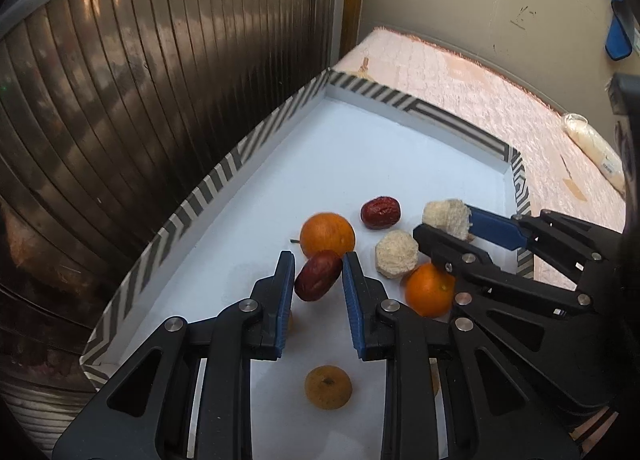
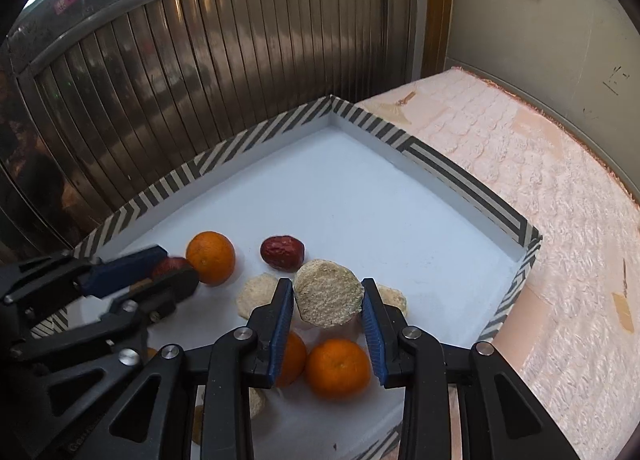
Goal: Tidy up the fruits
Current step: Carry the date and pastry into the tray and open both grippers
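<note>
My left gripper (image 1: 318, 262) is shut on a dark red date (image 1: 317, 276) and holds it above the white tray floor (image 1: 360, 148), in front of an orange (image 1: 327, 234). My right gripper (image 2: 328, 290) is shut on a beige fibrous chunk (image 2: 328, 292); it shows in the left wrist view too (image 1: 447, 216). A second date (image 1: 380, 213) lies on the tray, also in the right wrist view (image 2: 282, 252). Another beige chunk (image 1: 396, 254) and an orange (image 1: 428, 290) lie between the grippers. A dull orange fruit (image 1: 328, 387) lies below my left gripper.
The tray has a striped black-and-white rim (image 2: 460, 176) and sits on a pink textured cloth (image 2: 560, 220). A ribbed metal shutter (image 1: 140, 80) stands close behind the tray's left side. Two more oranges (image 2: 338, 368) lie under my right gripper. A plastic bag (image 1: 596, 148) lies far right.
</note>
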The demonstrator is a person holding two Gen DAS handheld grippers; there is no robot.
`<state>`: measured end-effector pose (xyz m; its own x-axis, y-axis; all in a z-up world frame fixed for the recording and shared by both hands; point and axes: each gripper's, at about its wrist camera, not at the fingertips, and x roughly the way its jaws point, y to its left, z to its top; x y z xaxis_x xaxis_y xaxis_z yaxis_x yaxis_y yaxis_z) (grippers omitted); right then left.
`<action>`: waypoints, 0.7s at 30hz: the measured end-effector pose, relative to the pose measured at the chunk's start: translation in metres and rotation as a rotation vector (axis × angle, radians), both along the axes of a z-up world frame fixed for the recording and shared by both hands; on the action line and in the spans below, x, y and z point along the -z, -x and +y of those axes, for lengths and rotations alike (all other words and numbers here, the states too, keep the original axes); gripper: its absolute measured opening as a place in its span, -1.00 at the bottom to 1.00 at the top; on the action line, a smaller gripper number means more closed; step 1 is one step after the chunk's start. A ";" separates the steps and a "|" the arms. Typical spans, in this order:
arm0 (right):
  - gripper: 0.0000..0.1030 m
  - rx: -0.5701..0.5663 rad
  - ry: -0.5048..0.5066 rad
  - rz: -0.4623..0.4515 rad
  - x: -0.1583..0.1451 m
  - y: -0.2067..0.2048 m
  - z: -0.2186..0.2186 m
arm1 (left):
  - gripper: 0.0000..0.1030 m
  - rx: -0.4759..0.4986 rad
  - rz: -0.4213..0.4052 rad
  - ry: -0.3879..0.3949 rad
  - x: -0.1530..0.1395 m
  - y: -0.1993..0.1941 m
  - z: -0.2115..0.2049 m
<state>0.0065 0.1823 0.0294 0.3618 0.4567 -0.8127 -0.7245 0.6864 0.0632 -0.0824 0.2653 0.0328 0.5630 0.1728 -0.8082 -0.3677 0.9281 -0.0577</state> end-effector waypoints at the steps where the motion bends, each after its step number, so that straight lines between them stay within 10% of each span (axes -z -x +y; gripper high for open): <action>1: -0.36 0.003 0.000 0.001 0.000 -0.001 0.000 | -0.54 0.000 0.006 0.004 0.001 -0.001 0.000; 21: -0.23 0.065 -0.087 -0.070 -0.026 0.035 -0.035 | -0.13 -0.017 -0.095 -0.051 -0.010 0.025 -0.015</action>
